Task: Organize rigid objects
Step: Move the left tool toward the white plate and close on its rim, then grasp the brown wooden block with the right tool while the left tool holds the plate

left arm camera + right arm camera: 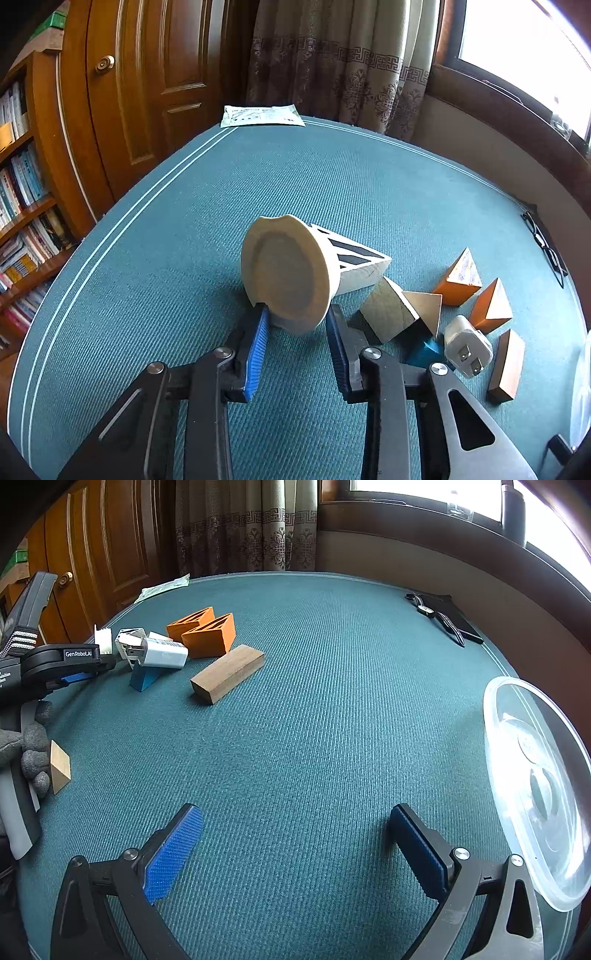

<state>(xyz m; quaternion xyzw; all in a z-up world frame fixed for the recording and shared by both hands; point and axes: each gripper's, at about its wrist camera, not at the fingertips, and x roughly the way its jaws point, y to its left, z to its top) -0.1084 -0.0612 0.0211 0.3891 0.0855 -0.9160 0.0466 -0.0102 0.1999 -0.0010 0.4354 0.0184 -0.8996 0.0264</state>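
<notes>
Left gripper [297,321] apparently pinches the cream disc [286,273]; right gripper [295,849] spread.

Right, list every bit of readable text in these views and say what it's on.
"GenRobot.AI": white lettering on the black body of the left gripper, seen from the right wrist.
White print further back on that gripper's body: cut off, unreadable.
Printed paper sheet at the table's far edge: too small.
Book spines on the shelf: blurred.
</notes>
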